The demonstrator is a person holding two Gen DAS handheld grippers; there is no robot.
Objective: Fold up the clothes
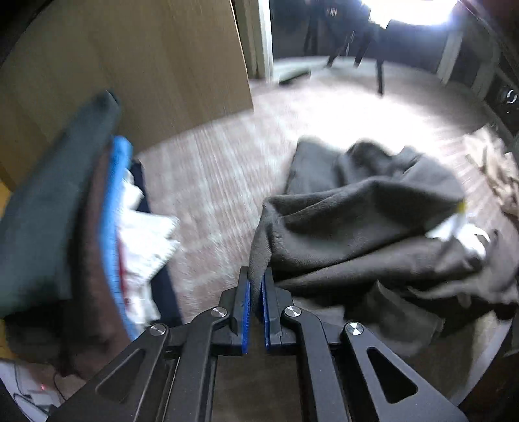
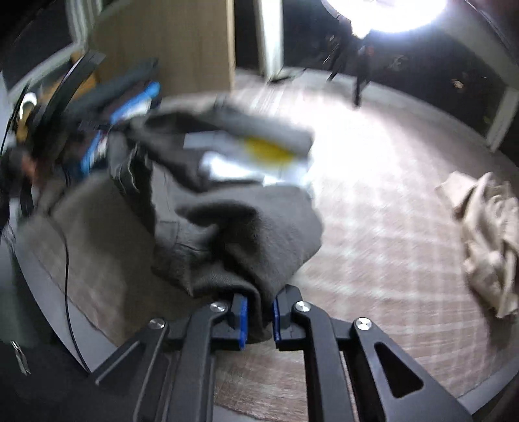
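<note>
Wooden cabinet [image 1: 146, 61] beside rug [image 1: 220, 181]

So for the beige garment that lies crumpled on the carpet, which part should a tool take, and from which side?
Probably the raised fold at the near, lower end of the beige garment, coming from the right tool's side. It lies crumpled with no flat hem showing, so a standing ridge is easiest to pinch. Both tools are now shut on the dark grey garment, the left tool on a thin edge.

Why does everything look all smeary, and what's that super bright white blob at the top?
Left wrist view: the striped carpet streaks from motion blur, while the left gripper stays sharp, pinching the dark grey fleece garment. Right wrist view: the same garment and the beige crumpled cloth look smeared. Both views: a bright light overexposes to pure white, glaring on the floor.
</note>
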